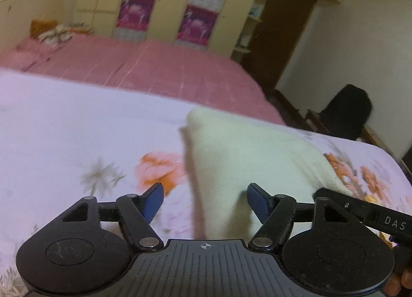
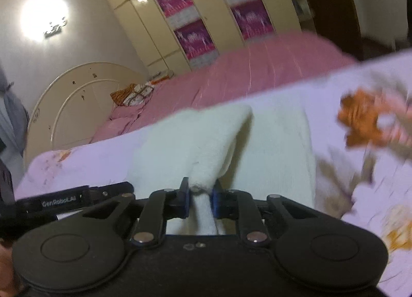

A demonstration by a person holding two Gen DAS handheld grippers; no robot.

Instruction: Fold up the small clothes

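We see a white garment (image 1: 247,158) at centre frame on the floral sheet (image 1: 64,127) covering a pink bed (image 1: 154,70), with cream wardrobes (image 1: 170,0) behind. Our right gripper (image 2: 200,200) pinches a fold of it; our left gripper (image 1: 204,203) is spread, gripping nothing.

Both wrist views; low over bed (image 1: 77,121)

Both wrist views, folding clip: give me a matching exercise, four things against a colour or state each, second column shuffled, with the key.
Things:
1. left gripper
2. right gripper
3. small garment
4. bedspread at the back

States:
A. pink
B. fingers apart, pressing on nothing
C. cream white, one edge lifted
D. fingers pinched on cloth

Pairs: 1-B, 2-D, 3-C, 4-A
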